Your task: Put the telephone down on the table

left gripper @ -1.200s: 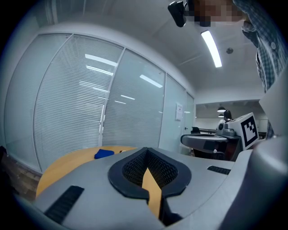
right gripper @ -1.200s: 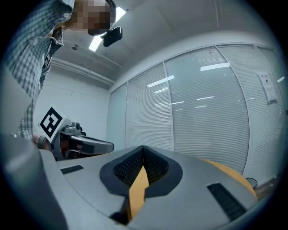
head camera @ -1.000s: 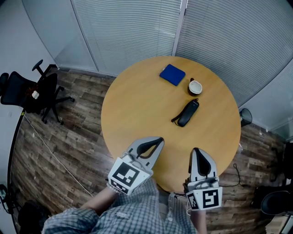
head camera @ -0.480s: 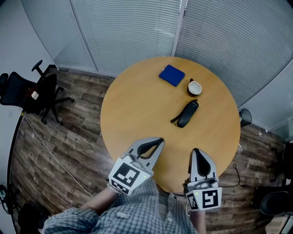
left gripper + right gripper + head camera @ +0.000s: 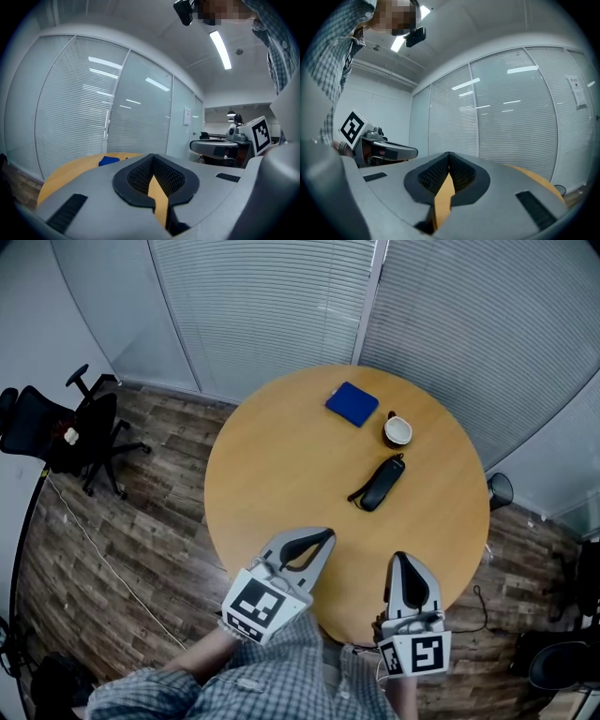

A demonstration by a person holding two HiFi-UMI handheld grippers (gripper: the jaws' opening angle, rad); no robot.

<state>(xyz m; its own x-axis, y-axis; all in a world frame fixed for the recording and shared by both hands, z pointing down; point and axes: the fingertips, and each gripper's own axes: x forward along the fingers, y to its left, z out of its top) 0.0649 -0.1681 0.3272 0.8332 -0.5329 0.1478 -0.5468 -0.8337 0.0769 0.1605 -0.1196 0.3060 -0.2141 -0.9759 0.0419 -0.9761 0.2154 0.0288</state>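
The black telephone handset point(image 5: 380, 484) lies flat on the round wooden table point(image 5: 272, 465), right of centre, with a short cord at its near end. My left gripper point(image 5: 317, 536) hovers over the table's near edge, shut and empty, well short of the phone. Beside it, my right gripper point(image 5: 404, 561) is also shut on nothing. In the left gripper view the jaws point(image 5: 152, 157) meet at the tips, with the tabletop beyond. The right gripper view shows its jaws point(image 5: 449, 154) closed the same way; the phone is hidden in both gripper views.
A blue notebook point(image 5: 352, 403) and a white cup point(image 5: 397, 430) sit at the table's far side, behind the phone. Glass walls with blinds point(image 5: 281, 306) curve behind the table. A black office chair point(image 5: 66, 427) stands on the wood floor at left.
The head view has shifted a little, so the table and the phone sit slightly lower and further left in frame. Both grippers stay shut near the table's front edge.
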